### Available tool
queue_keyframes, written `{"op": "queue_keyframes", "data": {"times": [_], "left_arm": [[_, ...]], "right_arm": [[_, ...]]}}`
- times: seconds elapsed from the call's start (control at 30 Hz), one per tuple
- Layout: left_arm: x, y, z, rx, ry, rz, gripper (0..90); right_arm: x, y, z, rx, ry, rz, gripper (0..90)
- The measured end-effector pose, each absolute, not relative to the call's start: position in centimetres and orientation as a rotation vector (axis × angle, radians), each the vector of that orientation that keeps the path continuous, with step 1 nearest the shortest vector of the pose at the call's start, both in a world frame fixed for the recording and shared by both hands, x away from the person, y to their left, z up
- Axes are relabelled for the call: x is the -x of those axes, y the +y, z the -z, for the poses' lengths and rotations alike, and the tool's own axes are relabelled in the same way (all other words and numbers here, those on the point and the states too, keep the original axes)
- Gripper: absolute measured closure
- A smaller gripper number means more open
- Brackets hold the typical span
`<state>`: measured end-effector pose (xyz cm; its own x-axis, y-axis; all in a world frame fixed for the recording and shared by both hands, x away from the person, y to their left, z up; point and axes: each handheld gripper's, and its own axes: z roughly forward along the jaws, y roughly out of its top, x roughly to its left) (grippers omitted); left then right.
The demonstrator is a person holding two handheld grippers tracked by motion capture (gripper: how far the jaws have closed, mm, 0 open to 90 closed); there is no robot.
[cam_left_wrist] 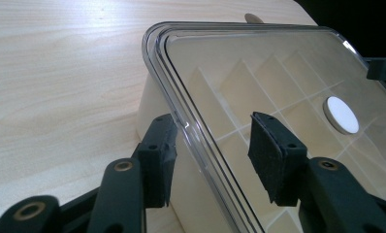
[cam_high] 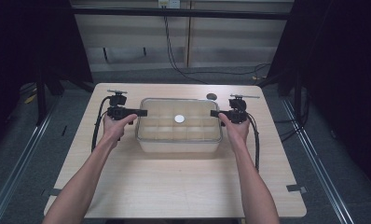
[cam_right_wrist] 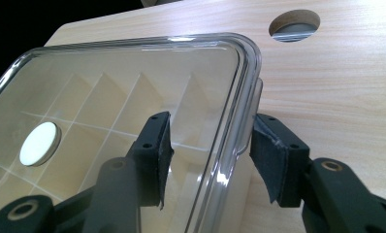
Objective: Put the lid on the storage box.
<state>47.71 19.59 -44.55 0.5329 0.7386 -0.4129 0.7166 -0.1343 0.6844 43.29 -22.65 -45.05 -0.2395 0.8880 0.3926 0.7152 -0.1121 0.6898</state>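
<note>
Two grippers straddle the ends of a lidded box

A cream rectangular plastic box (cam_high: 179, 142) with inner dividers sits near the middle of the light wooden bench (cam_high: 174, 186), toward its far half. A clear, round-cornered plastic lid (cam_high: 148, 105) lies flat on top of the box, and a small white round disc (cam_high: 179, 119) shows at the centre of the lid.

The left gripper (cam_high: 141, 113) is at the box's left end. In the left gripper view its black jaws stand apart with the lid's rim (cam_left_wrist: 181, 121) passing between them; one pad is beside the box's outer wall, the other hangs over the lid, and neither pad presses on it.

The right gripper (cam_high: 215, 113) is at the box's right end, level with the left one. In the right gripper view its jaws are likewise apart on either side of the lid's edge (cam_right_wrist: 242, 97), with gaps on both sides.

A round hole (cam_right_wrist: 294, 25) is cut in the bench just beyond the box's far right corner
</note>
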Motion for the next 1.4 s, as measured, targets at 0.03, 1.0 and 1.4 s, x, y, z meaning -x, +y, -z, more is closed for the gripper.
{"op": "queue_keyframes", "data": {"times": [0.03, 1.0, 1.4], "left_arm": [[-47.6, 19.5, 44.4, -1.884, 1.184, -0.08, 50.8], [-44.1, 20.8, 42.7, -1.889, 1.083, -0.091, 48.0], [-41.7, 21.6, 41.5, -1.881, 1.049, -0.131, 41.2]], "right_arm": [[-43.3, -22.6, 45.0, -1.795, 1.949, -1.27, 50.1], [-40.2, -24.4, 43.1, -1.709, 1.933, -1.345, 39.6], [-37.5, -24.1, 41.4, -1.593, 1.974, -1.387, 37.5]]}}
